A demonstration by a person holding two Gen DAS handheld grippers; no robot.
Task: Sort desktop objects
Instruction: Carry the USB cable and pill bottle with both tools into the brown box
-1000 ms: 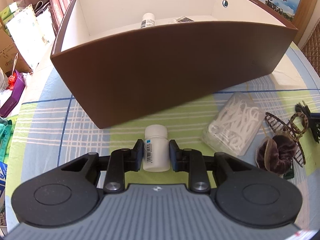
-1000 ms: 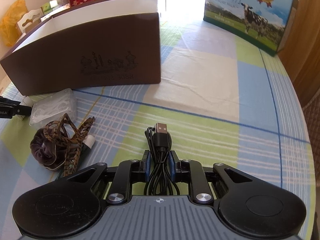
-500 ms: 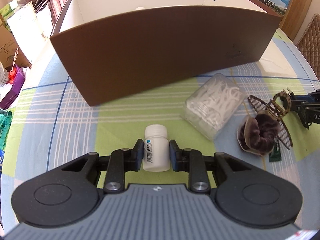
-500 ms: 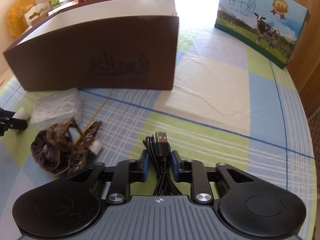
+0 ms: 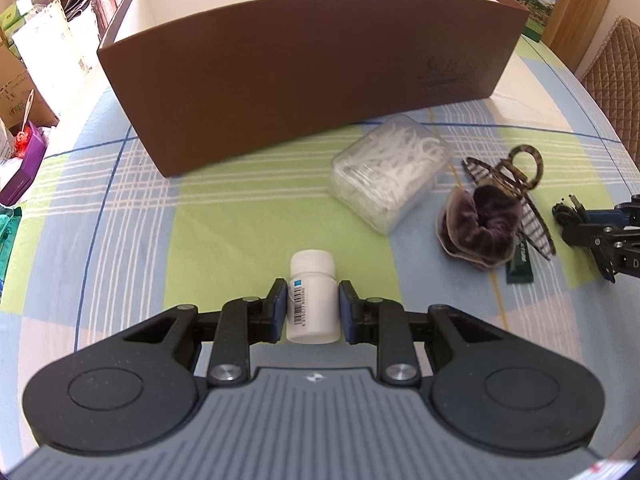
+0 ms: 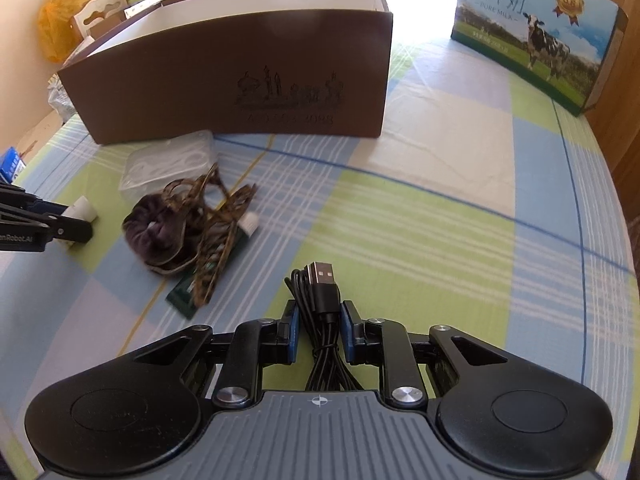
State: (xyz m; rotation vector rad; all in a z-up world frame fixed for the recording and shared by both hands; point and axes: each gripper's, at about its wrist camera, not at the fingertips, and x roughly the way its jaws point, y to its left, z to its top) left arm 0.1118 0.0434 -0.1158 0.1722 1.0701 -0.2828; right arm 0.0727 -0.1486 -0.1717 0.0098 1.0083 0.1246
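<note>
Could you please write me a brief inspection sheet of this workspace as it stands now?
Surface: checked tablecloth.
Job's things: brown box open-topped; floss-pick case, scrunchie, hair claw, green packet lying in front.
Clutter: milk carton behind.
Grippers: left hand-held gripper shut on white bottle; right hand-held gripper shut on USB cable.
Cables: only the bundled one held.
Surroundings: chair, boxes and bags beside table.

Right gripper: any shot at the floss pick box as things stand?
Probably not. The right gripper is shut on the USB cable, and the scrunchie with the hair claw lies between it and the floss pick box.
</note>
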